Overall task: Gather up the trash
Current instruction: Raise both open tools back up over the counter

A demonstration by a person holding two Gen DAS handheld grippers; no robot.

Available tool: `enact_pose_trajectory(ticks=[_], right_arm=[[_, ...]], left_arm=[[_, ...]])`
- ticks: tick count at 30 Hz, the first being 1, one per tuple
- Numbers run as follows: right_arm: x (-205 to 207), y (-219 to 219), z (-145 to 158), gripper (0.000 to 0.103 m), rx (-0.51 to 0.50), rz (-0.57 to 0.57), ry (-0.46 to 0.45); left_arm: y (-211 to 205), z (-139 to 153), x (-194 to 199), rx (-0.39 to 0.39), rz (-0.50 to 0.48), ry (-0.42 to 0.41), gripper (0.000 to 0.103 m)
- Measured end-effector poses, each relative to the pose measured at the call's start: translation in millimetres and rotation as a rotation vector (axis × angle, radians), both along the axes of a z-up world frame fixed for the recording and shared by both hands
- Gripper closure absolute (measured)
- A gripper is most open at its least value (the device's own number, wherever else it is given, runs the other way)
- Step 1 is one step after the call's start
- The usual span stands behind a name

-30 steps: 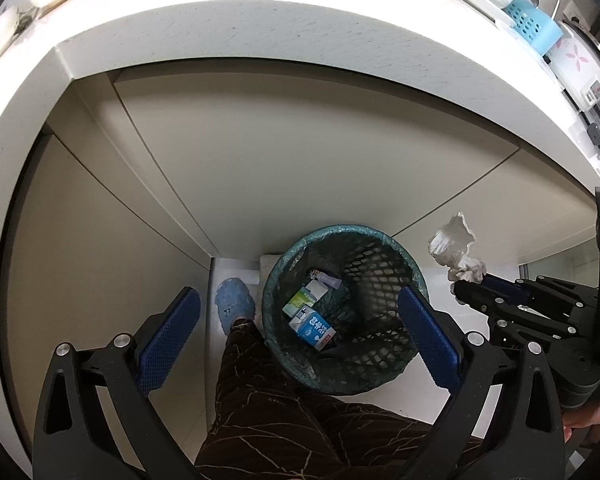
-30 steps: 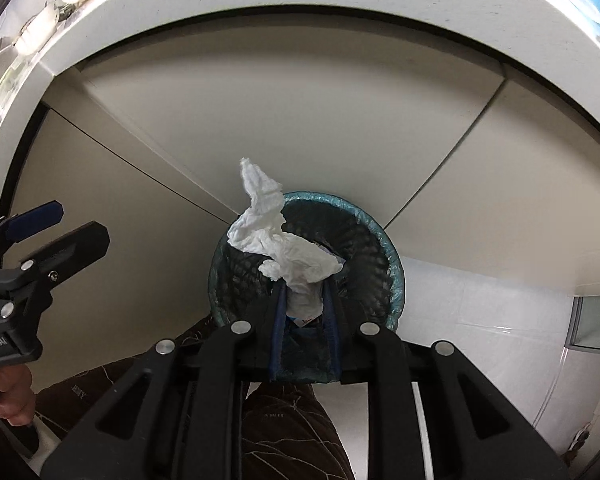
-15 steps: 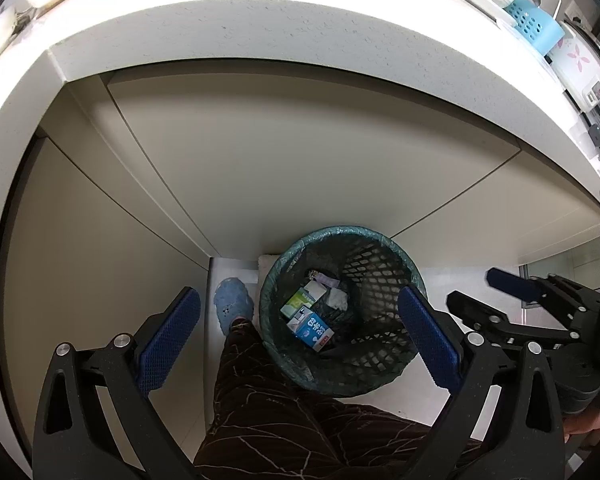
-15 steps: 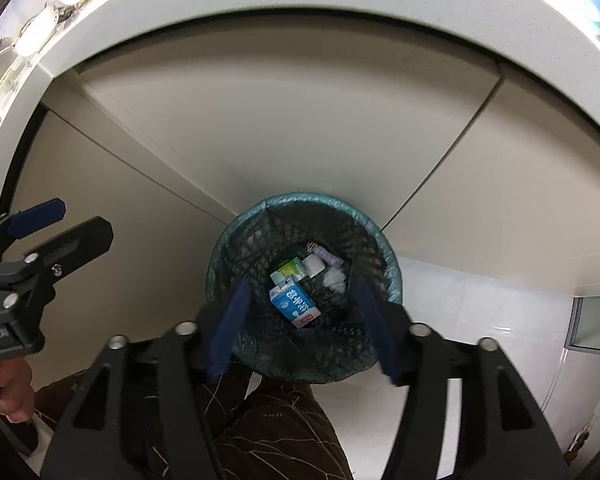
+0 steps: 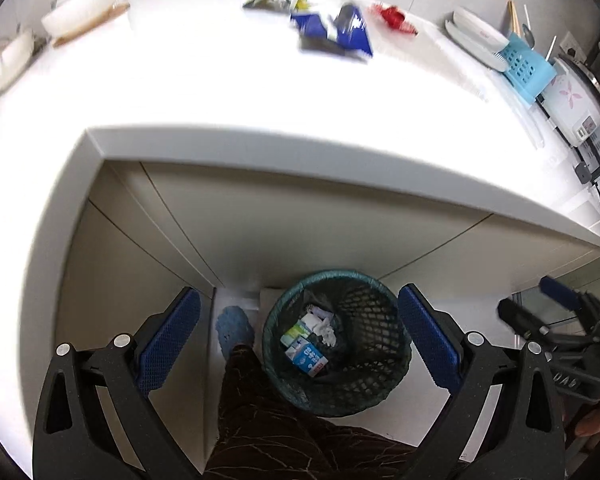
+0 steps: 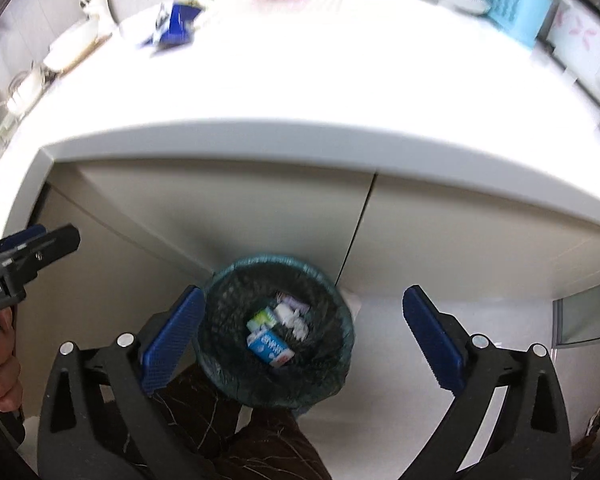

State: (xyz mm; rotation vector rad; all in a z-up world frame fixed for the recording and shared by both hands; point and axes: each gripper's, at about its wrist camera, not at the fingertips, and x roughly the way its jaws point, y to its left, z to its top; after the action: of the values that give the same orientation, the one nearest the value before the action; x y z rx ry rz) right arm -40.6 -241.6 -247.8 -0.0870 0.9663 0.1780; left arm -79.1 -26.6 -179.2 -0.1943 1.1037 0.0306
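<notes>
The left hand-held gripper hangs spread wide with nothing between its blue pads, and the mesh trash basket stands on the floor straight ahead of it, framed between the two fingers. Seen from the right wrist, part of a word ending in "AI" shows in white on the left hand-held gripper's body; the rest is cut off. Inside the basket lie a blue-and-white carton with print too small to read, a green-and-white box touching it, and a crumpled white tissue just beside both. A leg in dark patterned trousers and a blue slipper sit just left of the basket.

The right hand-held gripper is likewise spread and holds nothing; the basket sits ahead of it, nearer its left finger, with bare floor toward its right finger.

Above and beyond both, the white surface juts over the cabinet fronts, its front edge overhanging the basket. On it, well apart from the edge, lie a blurred blue wrapper and a red scrap, with a light-blue caddy farther right.
</notes>
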Motion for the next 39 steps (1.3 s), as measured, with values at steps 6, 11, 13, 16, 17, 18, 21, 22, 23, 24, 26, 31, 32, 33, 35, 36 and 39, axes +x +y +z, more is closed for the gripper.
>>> enact_pose_trajectory(ticks=[6,11,13,16,17,18,21,22,23,24,26,31,32,33,35,36,39], right_arm=[[3.6,-2.9,46.5,0.008,0.003,0.001,-0.054],[9.4,-4.4,76.1,0.008,0.008,-0.015,-0.101],[10.5,-6.2,87.5,0.008,0.011,-0.02,-0.115],[15.3,-8.0,102.1,0.008,0.013,-0.023,-0.137],[17.3,-8.9,106.9,0.008,0.012,-0.027,-0.145],[18.9,-10.1,111.3,0.008,0.01,-0.031,-0.152],[24.9,-14.2,121.7,0.008,0.012,-0.041,-0.165],[27.1,-15.3,124.7,0.008,0.011,-0.045,-0.169],[30.6,-16.6,128.7,0.008,0.011,-0.049,-0.175],[33.2,-17.0,130.6,0.008,0.011,-0.054,-0.178],[40.4,-19.2,136.2,0.008,0.01,-0.063,-0.182],[59.8,-27.7,152.8,0.008,0.012,-0.089,-0.201],[63.3,-28.9,154.9,0.008,0.012,-0.092,-0.203],[68.2,-30.7,157.7,0.008,0.011,-0.097,-0.205],[76.9,-34.3,161.6,0.008,0.011,-0.105,-0.205],[81.8,-36.4,163.3,0.008,0.012,-0.108,-0.204],[96.4,-41.4,165.6,0.008,0.01,-0.119,-0.196]], left_arm=[[4.6,34.5,5.0,-0.031,0.008,-0.013,0.006],[2.9,65.5,11.6,-0.03,0.006,-0.048,0.006],[2.1,76.3,15.4,-0.027,0.002,-0.06,0.006],[2.2,92.9,21.9,-0.02,0.001,-0.071,0.006],[1.7,97.4,24.7,-0.016,0.001,-0.075,0.006],[1.2,101.0,27.7,-0.009,0.001,-0.075,0.006],[1.2,108.9,35.9,-0.015,-0.007,-0.081,0.006],[1.0,110.6,39.2,-0.014,-0.008,-0.083,0.006],[0.5,112.5,43.3,-0.011,-0.009,-0.084,0.006],[0.2,114.2,47.4,-0.008,-0.01,-0.084,0.006],[-0.7,117.9,55.7,-0.012,-0.015,-0.083,0.006],[-6.0,128.5,75.7,-0.007,-0.026,-0.089,0.007],[-7.0,130.7,80.1,-0.009,-0.027,-0.091,0.007],[-8.5,132.4,84.3,-0.009,-0.03,-0.091,0.007],[-11.0,135.5,92.5,-0.005,-0.032,-0.091,0.007],[-12.0,136.1,96.4,-0.005,-0.034,-0.09,0.007],[-13.7,135.9,109.3,-0.009,-0.034,-0.079,0.007]])
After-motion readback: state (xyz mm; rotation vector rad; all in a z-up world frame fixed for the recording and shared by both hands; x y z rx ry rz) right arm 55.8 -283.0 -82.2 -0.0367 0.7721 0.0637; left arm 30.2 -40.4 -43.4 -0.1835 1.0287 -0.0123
